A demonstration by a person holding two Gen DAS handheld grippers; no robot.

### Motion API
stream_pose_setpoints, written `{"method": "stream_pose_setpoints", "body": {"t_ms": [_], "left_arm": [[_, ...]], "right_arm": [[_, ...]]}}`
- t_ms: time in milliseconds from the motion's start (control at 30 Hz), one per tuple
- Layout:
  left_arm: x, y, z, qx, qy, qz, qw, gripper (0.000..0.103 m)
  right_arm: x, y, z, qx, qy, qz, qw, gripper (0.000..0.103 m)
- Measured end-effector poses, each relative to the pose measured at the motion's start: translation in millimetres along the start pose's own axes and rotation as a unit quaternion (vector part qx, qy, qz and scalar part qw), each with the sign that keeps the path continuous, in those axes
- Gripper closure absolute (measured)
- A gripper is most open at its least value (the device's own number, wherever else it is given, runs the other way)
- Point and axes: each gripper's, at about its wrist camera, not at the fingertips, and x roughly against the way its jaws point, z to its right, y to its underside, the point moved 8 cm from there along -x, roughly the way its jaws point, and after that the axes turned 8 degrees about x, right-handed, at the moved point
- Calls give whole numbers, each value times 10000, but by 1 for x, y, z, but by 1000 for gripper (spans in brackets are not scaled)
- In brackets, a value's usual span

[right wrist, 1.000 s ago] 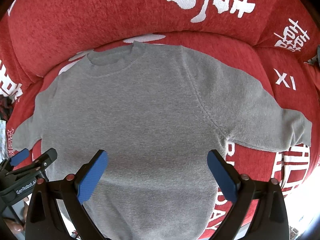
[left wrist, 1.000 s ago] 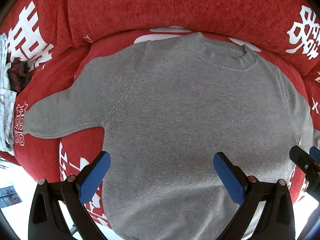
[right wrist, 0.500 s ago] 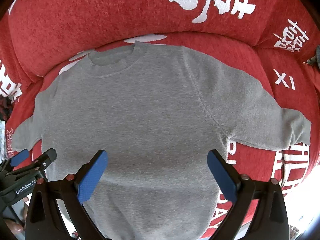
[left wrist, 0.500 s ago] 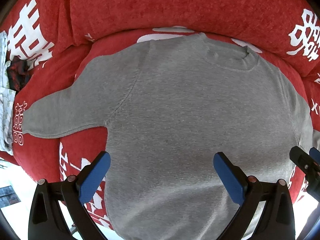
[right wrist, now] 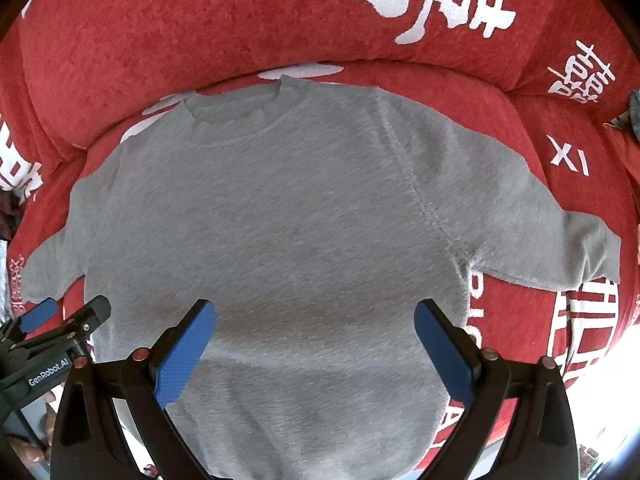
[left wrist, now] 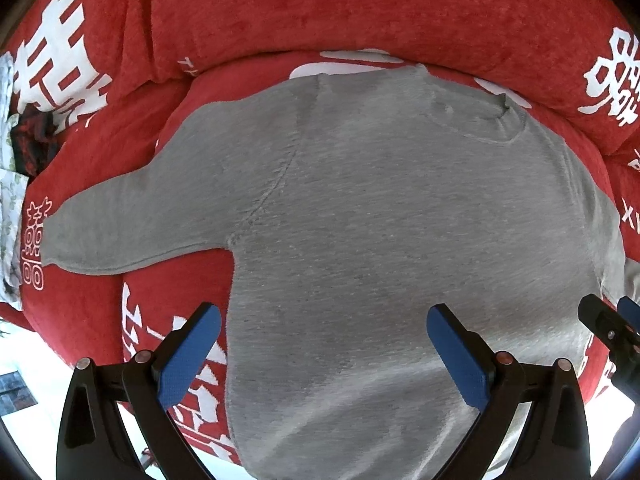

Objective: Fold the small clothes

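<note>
A small grey sweater (left wrist: 380,240) (right wrist: 288,232) lies flat and face up on a red sofa seat, collar toward the backrest, both short sleeves spread sideways. My left gripper (left wrist: 324,332) hovers open above the sweater's lower left part, blue pads wide apart with nothing between them. My right gripper (right wrist: 316,328) hovers open above the lower right part, also empty. Each gripper shows at the edge of the other's view: the right one's fingertips (left wrist: 600,320), the left one's fingertips (right wrist: 84,316). The hem hangs over the seat's front edge.
The red sofa backrest (right wrist: 200,28) with white characters rises behind the sweater. A dark red and black cloth (left wrist: 34,140) and a pale flowered fabric (left wrist: 10,200) lie at the far left of the seat. A bright floor (left wrist: 24,360) lies below the front edge.
Both grippers have drifted slightly; the sweater sits a little lower and farther right in the left wrist view. The jaws stayed open and the sweater itself has not moved.
</note>
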Motion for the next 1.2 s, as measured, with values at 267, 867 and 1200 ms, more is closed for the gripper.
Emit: {"method": "stream_pose_setpoints", "body": {"t_ms": [267, 867, 1200], "left_arm": [[0, 2, -19, 33, -61, -182, 9998, 0], [-2, -5, -46, 149, -70, -222, 9996, 0], [-12, -4, -73, 478, 232, -289, 9982, 0]], "right_arm": [[0, 0, -16, 34, 35, 24, 10000, 3], [4, -7, -56, 277, 152, 36, 9995, 3], [3, -15, -86, 545, 135, 3, 9984, 3]]}}
